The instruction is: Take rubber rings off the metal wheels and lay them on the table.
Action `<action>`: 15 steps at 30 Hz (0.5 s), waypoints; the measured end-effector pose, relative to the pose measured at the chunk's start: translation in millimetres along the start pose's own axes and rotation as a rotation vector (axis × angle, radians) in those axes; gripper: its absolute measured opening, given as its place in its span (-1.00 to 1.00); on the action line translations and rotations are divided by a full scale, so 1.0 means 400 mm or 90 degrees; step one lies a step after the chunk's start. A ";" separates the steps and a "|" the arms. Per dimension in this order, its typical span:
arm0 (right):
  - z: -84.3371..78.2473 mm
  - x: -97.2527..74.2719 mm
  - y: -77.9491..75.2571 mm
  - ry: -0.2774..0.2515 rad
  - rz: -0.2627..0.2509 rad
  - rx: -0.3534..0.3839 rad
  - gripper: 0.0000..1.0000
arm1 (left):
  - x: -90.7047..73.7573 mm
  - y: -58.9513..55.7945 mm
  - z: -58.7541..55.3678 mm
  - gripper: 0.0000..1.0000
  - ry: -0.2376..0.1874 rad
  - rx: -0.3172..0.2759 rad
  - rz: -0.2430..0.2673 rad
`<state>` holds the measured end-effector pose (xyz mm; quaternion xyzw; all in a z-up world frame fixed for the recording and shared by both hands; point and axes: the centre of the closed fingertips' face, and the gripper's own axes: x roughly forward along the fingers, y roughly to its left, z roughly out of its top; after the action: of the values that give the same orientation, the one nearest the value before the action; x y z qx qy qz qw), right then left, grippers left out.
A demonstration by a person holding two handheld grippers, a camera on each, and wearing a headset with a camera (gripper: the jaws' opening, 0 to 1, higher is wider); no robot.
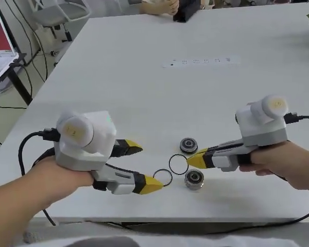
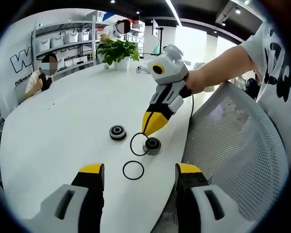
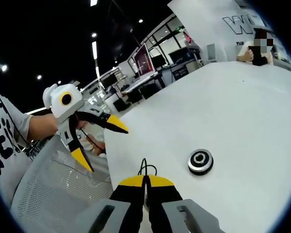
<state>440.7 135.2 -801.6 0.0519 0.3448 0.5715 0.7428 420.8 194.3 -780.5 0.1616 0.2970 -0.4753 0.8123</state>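
Two metal wheels lie near the table's front edge, one (image 1: 188, 145) farther and one (image 1: 194, 179) nearer. My right gripper (image 1: 191, 160) is shut on a black rubber ring (image 1: 170, 165), holding it between the two wheels. In the right gripper view the ring (image 3: 144, 166) sticks up from my pinched right gripper (image 3: 146, 181), with a wheel (image 3: 200, 161) just beyond. A second ring (image 1: 162, 170) lies flat on the table between the fingers of my open left gripper (image 1: 147, 167). The left gripper view has that loose ring (image 2: 123, 170) ahead of my left gripper (image 2: 139, 171).
A white power strip (image 1: 201, 62) lies at mid table. A potted plant (image 2: 117, 50) stands at the far end, where a person's hands (image 1: 159, 6) rest beside a black object. A mesh chair (image 2: 233, 141) is close behind the table's front edge.
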 end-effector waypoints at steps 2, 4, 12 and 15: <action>-0.001 0.010 0.003 0.002 0.001 0.000 -1.00 | -0.005 0.001 -0.005 0.20 0.002 0.001 0.003; -0.002 0.020 0.008 0.005 0.004 0.000 -1.00 | -0.009 0.000 -0.009 0.20 0.002 -0.001 0.004; -0.007 0.057 0.018 0.015 0.012 -0.002 -1.00 | -0.023 0.006 -0.023 0.22 -0.002 -0.013 0.012; -0.013 0.070 0.018 0.021 0.014 0.003 -1.00 | -0.028 0.011 -0.027 0.23 -0.004 -0.018 0.016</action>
<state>435.0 160.9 -814.9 0.0480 0.3575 0.5798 0.7306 416.7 209.9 -781.7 0.1523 0.2993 -0.4613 0.8212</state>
